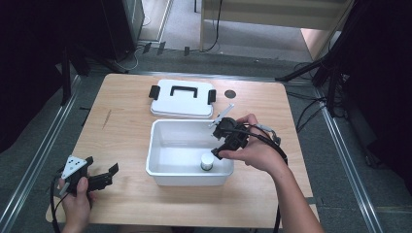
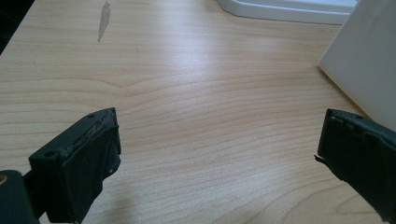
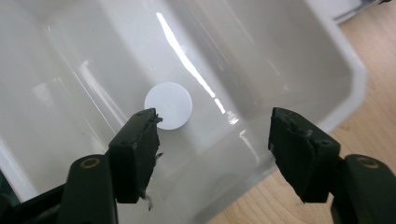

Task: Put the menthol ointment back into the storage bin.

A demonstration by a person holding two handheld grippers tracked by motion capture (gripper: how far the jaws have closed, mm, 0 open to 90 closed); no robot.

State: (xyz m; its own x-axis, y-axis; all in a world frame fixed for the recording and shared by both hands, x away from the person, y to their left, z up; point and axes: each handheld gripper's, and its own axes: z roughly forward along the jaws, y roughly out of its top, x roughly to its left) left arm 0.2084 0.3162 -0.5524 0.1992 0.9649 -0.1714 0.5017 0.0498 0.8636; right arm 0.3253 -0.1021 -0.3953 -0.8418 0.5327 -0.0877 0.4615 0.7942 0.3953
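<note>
- Nearest you, at the table's (image 1: 121, 131) front left corner, your left hand (image 1: 77, 194) holds the left gripper (image 1: 103, 175) low over the bare wood. Its jaws stand wide apart with nothing between them, and the grey three-cornered plate sits on top of it.
- In the left gripper view, that gripper (image 2: 219, 149) looks along the wood grain. The white wall of the tub (image 2: 364, 70) rises at the right edge, close to the right-hand jaw but not touching it. A pale grey smear (image 2: 103, 18) marks the tabletop farther on.
- Next out, the open white tub (image 1: 160, 160) sits near the middle of the table. A small jar with a white cap (image 1: 207, 161) stands upright inside it, against the near right corner.
- Your right hand (image 1: 255, 150) holds the right gripper (image 1: 217, 148) over the tub's right rim, tilted down into it, with its cable trailing back along your forearm.
- In the right gripper view, the right gripper (image 3: 215, 140) has its jaws spread apart, gripping nothing. The round white cap (image 3: 168, 105) lies below and beyond them, just past the tip of the left-hand jaw, clear of both.
- Behind the tub, the white lid (image 1: 182, 99) lies flat, with a black handle and black clips at its ends, just beside the tub's far wall.
- A dark round spot (image 1: 230, 93) sits on the wood right of the lid.
</note>
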